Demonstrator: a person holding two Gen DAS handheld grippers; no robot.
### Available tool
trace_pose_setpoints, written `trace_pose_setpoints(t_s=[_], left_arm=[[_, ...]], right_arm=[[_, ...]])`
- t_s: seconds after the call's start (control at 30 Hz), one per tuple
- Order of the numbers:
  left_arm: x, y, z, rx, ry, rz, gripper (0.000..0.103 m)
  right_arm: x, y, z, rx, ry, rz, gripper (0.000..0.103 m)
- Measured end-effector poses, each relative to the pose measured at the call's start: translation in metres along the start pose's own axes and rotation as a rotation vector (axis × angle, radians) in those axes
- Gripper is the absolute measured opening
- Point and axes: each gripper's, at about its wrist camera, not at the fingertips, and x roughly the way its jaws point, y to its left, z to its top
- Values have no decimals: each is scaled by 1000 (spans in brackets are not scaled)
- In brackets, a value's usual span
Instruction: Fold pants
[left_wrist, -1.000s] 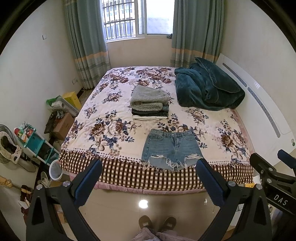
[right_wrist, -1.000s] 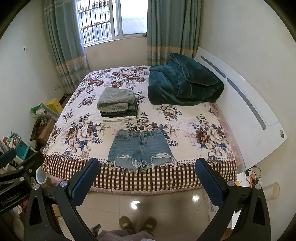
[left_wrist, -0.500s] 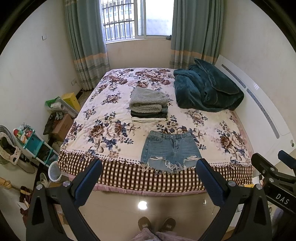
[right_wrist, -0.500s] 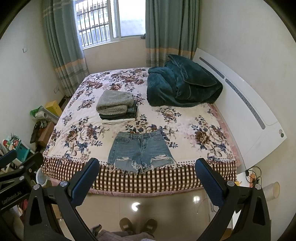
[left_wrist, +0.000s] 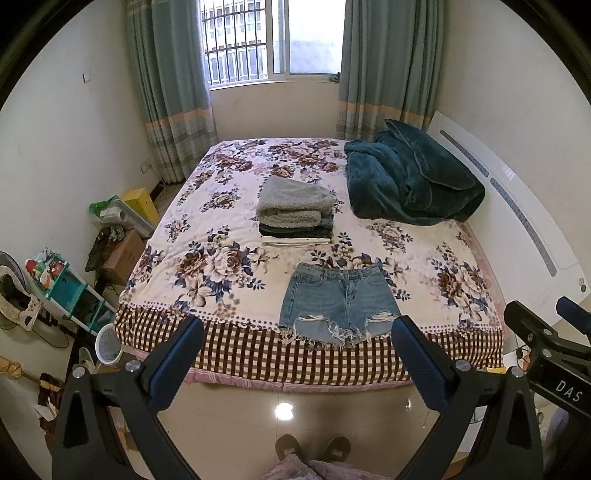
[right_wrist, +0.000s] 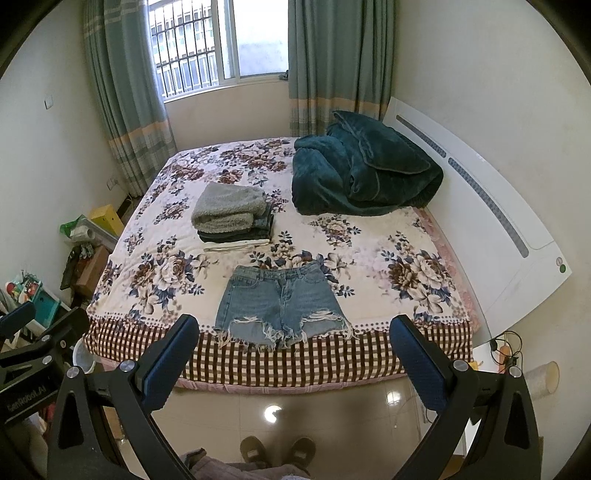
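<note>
Frayed blue denim shorts (left_wrist: 338, 304) lie flat at the near edge of the floral bed (left_wrist: 207, 258), waistband away from me, hems on the checked border. They also show in the right wrist view (right_wrist: 282, 304). My left gripper (left_wrist: 295, 354) is open and empty, held over the floor short of the bed. My right gripper (right_wrist: 291, 354) is open and empty too, beside it at the same distance.
A stack of folded clothes (left_wrist: 293, 212) topped by a grey fleece sits behind the shorts. A teal blanket (left_wrist: 406, 181) is heaped at the back right by the white headboard (left_wrist: 517, 206). Boxes, a shelf and a bin (left_wrist: 109, 338) crowd the floor at left.
Both views have tilted up slightly, so the bed and shorts sit a little lower and farther. Both grippers stay open and empty.
</note>
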Motion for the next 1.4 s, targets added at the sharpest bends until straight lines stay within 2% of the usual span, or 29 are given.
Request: trace_pose_setpoints(t_s=[0.53,0.8,1.0,1.13,1.4], left_arm=[[2,0,-2,8,3,-7,103],[27,9,1,10,-10,5,103],[74,16,9,18,3,20,103],[110,17,15,13,29,56,103],[202,-9,43,-88,100,160,103]], right_arm=[[2,-2,0,22,15,-1,103],[39,2,-4,79,41,-37,103],[97,-1,2,126,76,-69,103],[152,-14,15,137,123,-83,103],[308,-72,63,109,267,-9,103]])
